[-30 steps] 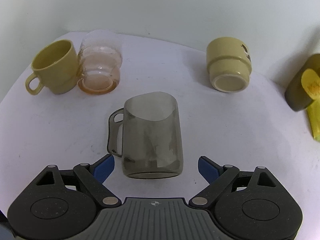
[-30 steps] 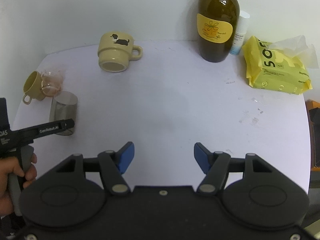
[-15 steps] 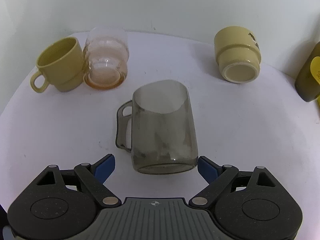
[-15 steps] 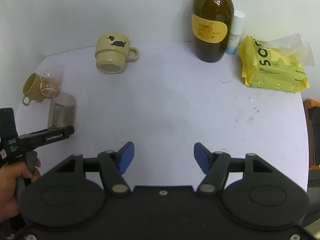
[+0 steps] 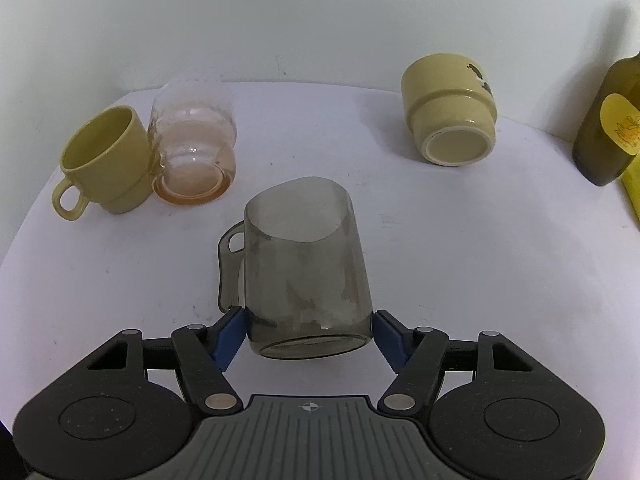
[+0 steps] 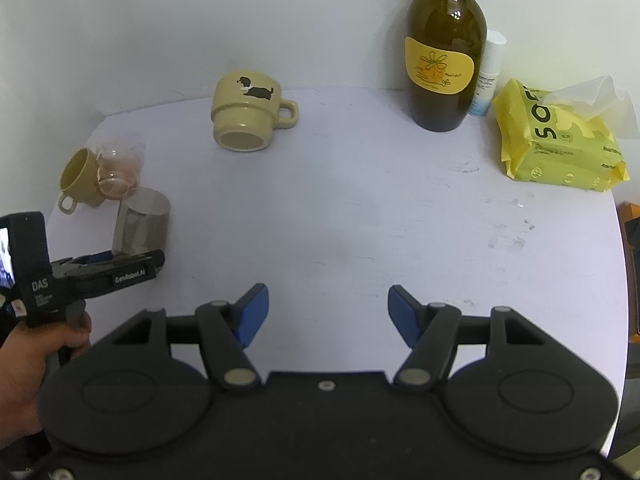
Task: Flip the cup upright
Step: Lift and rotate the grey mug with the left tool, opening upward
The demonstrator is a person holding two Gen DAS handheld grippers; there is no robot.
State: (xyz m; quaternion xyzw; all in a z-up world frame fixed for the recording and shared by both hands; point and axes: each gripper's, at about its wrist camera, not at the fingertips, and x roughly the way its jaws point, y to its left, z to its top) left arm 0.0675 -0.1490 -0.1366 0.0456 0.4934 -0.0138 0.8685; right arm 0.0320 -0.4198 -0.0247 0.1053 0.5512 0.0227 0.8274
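A smoky grey see-through cup [image 5: 304, 276] with a handle on its left stands upside down on the white table, also in the right wrist view [image 6: 144, 224]. My left gripper [image 5: 308, 336] has closed in, its blue pads [image 5: 230, 334] at both sides of the cup's lower rim, seemingly touching it. A cream mug with a dog picture [image 5: 450, 120] also stands upside down at the back right, also in the right wrist view [image 6: 246, 114]. My right gripper [image 6: 328, 312] is open and empty above the table's front middle.
An upright yellow cup [image 5: 104, 160] and a pinkish glass [image 5: 192, 152] stand together at the back left. A dark green bottle [image 6: 440, 52], a small white bottle [image 6: 488, 76] and a yellow wipes pack [image 6: 556, 140] stand at the back right. The wall is close behind.
My left gripper has moved forward around the grey cup and its jaws have narrowed onto the cup's sides. The right gripper has stayed open, shifting slightly.
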